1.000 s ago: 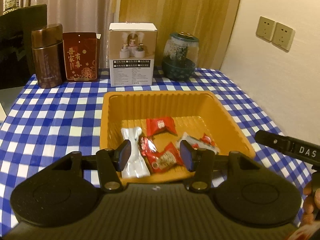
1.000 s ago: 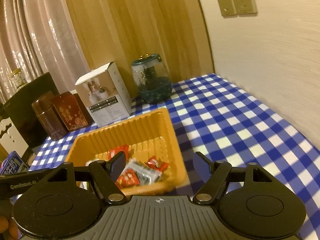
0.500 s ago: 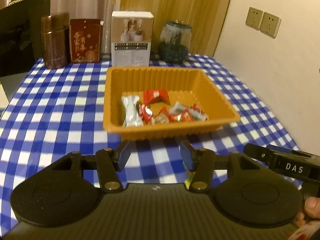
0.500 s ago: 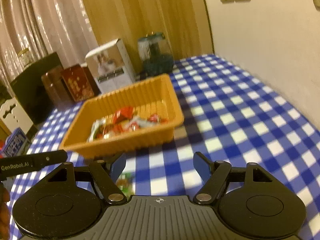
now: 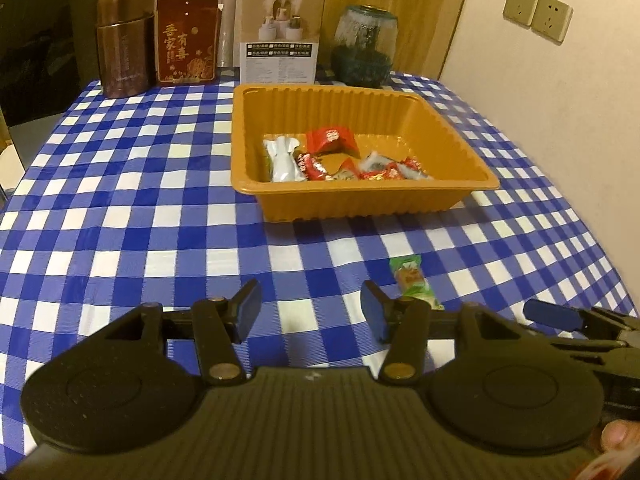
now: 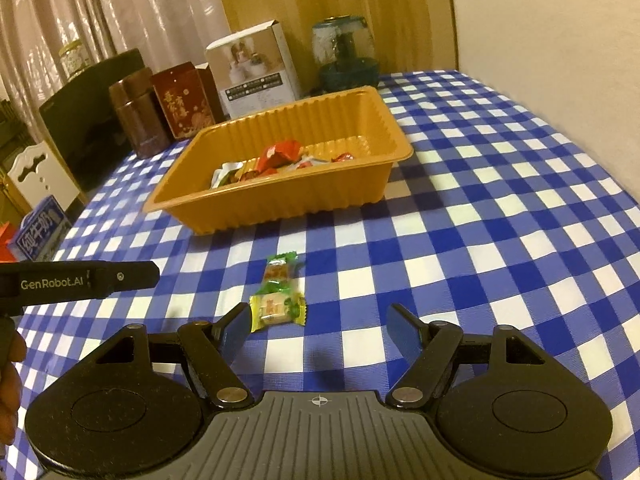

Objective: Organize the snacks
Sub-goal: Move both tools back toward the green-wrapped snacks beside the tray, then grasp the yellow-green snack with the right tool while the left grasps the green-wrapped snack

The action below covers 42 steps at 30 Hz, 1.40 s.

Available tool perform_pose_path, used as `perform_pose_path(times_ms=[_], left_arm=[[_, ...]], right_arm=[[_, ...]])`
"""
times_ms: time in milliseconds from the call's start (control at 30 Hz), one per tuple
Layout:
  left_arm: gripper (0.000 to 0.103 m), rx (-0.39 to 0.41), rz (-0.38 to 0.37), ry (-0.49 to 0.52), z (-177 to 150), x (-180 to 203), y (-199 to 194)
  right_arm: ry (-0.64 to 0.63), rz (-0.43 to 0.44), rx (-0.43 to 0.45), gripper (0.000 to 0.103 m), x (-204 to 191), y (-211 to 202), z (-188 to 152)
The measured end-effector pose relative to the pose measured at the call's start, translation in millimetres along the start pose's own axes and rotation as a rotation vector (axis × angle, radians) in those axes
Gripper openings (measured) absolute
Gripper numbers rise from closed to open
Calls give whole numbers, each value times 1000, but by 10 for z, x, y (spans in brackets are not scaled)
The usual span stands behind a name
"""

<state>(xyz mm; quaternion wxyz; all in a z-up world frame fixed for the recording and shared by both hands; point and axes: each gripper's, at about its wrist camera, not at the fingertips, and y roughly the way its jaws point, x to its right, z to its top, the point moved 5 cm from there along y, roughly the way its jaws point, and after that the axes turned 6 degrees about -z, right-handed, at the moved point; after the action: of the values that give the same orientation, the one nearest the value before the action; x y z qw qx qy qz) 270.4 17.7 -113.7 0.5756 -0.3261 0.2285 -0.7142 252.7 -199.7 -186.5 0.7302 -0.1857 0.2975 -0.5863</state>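
Right hand-held gripper [image 6: 316,330] open, empty; green-wrapped snacks [image 6: 278,294] just ahead, left of centre. Light, crinkly, slippery: pinch mid-body, not the wrapper ends.

Both claws withdrawn from tray [image 5: 376,196]

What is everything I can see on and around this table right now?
tray: one, orange, mid-table.
tray snacks: several, red and white, inside tray.
loose snacks: two, green and yellow, on cloth before tray.
tablecloth: one, blue-white check.
tin: one, brown, back left.
red box: one, beside tin.
white box: one, behind tray.
glass jar: one, teal base, back right.
wall sockets: two, beige.
left gripper: black, open, empty.
right gripper: black, open, empty.
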Motion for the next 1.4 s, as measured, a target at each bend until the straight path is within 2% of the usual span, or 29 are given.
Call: perform_pose_path(times_ms=[200,433,567,833,1100,1400], left_arm=[[51,-41,12,-12,-35,-108,55],[52,-49,3,-27,-35,-167,85],[54,-46,-5,-43,-12,-182,106],[54,-51,-13,-72,-11,-239,141],[54,-56,-17,-72,-22,-219,164],[54,-70,-37,-51,-52,-128,212]], right_arm=[[-27,17,-8,74,-107,79,-22],[-75,15,-17,73,-248,278,-65],[-109,12,-13,62,-325,415,-55],[-189,-18,-1,51,-481,551,-117],[-245,-65,7,28,-506,547,-143],[-216,-54,-1,26,-431,411,-132]])
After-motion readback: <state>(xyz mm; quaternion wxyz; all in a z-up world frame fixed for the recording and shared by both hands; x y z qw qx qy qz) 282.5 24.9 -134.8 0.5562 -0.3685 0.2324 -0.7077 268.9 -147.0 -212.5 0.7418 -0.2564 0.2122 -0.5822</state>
